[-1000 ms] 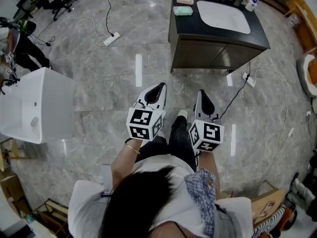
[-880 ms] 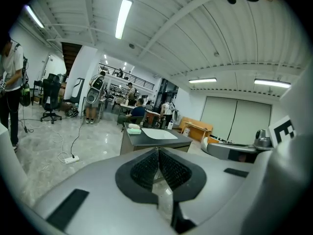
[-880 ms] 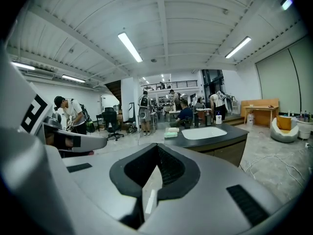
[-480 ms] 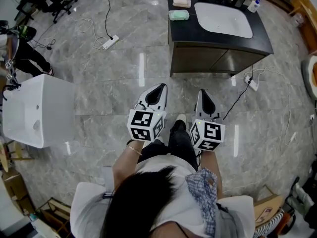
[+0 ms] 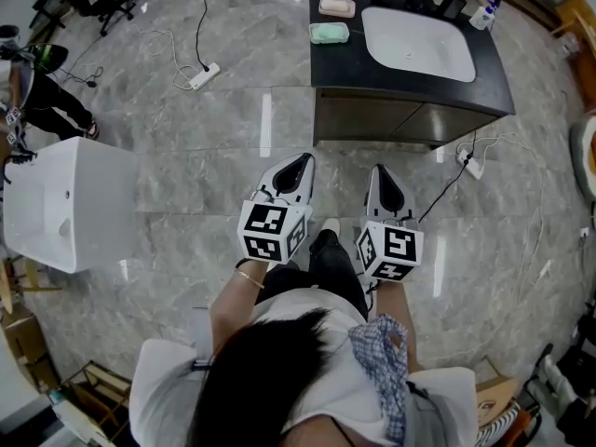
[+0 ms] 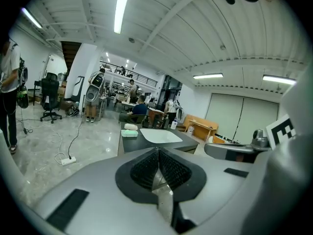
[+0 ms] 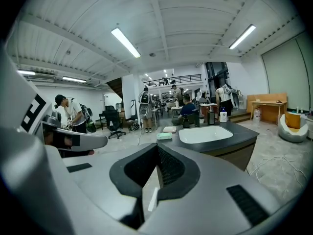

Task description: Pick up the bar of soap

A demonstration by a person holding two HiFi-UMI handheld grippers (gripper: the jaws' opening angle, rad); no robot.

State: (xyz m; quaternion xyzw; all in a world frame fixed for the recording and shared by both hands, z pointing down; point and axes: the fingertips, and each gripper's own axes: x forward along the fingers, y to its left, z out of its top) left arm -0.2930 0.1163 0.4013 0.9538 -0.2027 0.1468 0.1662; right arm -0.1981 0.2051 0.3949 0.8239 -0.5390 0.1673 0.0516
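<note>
Both tools were empty. The left gripper had its jaws pressed together with nothing between them, and the right gripper was likewise clenched on nothing. They were held side by side, pointing toward the dark vanity, well apart from it across the marble floor. Two soap candidates sat on the counter's left end beside the white basin: a pale pink piece at the back and a green piece just in front of it. From this range I could not tell which was the bar of soap and which a dish or box. Judged step: the approach. To do it well, come up square to the counter's left end and settle which piece is the soap before committing. Spread one gripper's jaws before reaching in. Take the bar across its narrow sides, low down and gently, since soap is probably slick. Keep the idle gripper clear of the basin rim.
</note>
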